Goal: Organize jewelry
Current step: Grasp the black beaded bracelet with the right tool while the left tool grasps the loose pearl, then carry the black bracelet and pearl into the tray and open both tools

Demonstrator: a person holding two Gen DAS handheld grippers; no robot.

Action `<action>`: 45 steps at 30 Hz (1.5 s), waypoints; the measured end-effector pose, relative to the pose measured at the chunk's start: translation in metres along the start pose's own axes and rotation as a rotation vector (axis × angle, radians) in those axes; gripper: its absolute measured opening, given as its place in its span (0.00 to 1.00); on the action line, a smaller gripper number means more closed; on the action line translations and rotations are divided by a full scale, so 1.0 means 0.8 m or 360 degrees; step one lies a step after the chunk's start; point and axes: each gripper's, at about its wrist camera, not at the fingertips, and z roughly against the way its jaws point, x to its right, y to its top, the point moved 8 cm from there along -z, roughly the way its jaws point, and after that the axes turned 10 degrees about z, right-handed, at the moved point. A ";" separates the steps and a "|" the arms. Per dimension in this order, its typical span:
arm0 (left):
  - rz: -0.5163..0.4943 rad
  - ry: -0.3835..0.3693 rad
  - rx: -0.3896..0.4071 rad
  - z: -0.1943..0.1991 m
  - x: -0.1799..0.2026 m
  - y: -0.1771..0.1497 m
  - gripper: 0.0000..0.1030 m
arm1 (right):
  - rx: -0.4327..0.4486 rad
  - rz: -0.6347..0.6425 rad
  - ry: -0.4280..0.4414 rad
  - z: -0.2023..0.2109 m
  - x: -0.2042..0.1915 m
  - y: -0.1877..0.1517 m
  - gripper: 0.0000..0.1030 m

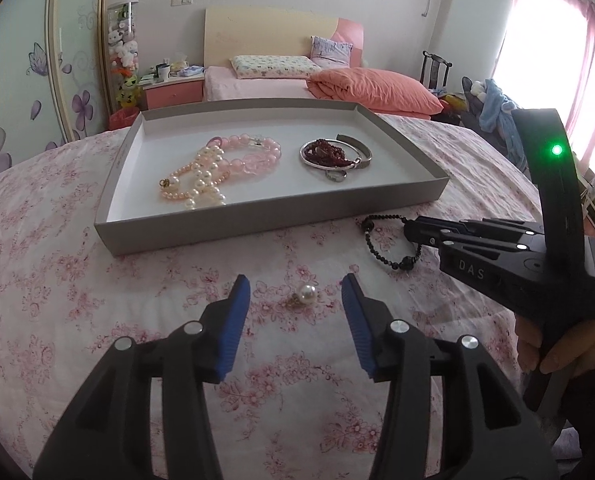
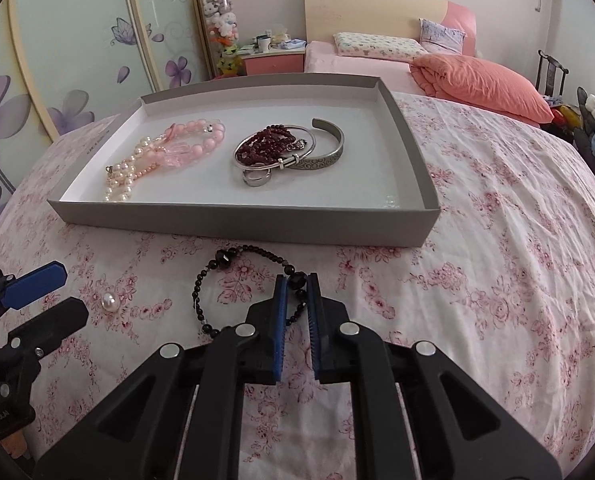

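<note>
The left tongs (image 1: 296,285) stand part open around a loose pearl earring (image 1: 306,293), ready to pinch. The right tongs (image 2: 296,277) are clamped on the black bead bracelet (image 2: 217,258), lying on the floral bedspread (image 2: 477,280) before the grey tray (image 2: 233,220) holding sorted jewelry.

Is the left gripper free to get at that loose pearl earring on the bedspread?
Probably yes. The left gripper is open with the pearl earring lying on the bedspread between its fingertips, nothing covering it. The right gripper is off to the side, shut on the black bead bracelet.
</note>
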 end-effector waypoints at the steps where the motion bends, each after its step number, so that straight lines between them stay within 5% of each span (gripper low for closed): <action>1: -0.0001 0.0000 -0.0005 -0.001 0.000 -0.001 0.47 | 0.0001 0.0002 0.0003 0.000 0.000 0.000 0.11; 7: -0.0018 -0.0005 -0.0032 -0.005 0.003 -0.007 0.47 | 0.0002 -0.0019 0.0050 0.001 0.000 0.002 0.12; 12: -0.0016 -0.0005 -0.0040 -0.007 0.003 -0.008 0.47 | 0.0012 -0.0005 0.0038 0.001 0.001 0.004 0.28; 17: -0.0009 -0.0003 -0.0045 -0.011 0.004 -0.008 0.47 | 0.0011 0.0032 -0.0002 -0.003 -0.001 0.003 0.24; 18: -0.0006 -0.0005 -0.0046 -0.011 0.004 -0.008 0.47 | 0.0011 0.0039 0.0002 -0.003 -0.002 0.003 0.13; 19: -0.0006 -0.0006 -0.0048 -0.012 0.005 -0.008 0.47 | 0.0011 0.0036 0.0003 -0.002 -0.002 0.003 0.12; 30: -0.0001 0.0047 -0.0086 -0.028 0.013 -0.008 0.46 | 0.0009 -0.0043 -0.0037 0.001 0.016 -0.004 0.12; 40: 0.0010 0.0167 -0.0096 -0.037 0.011 -0.008 0.20 | 0.0009 -0.0044 -0.0037 0.001 0.016 -0.004 0.12; 45: 0.0041 0.0191 -0.0090 -0.032 0.002 -0.009 0.16 | 0.0010 -0.0050 -0.0031 0.002 0.015 -0.004 0.12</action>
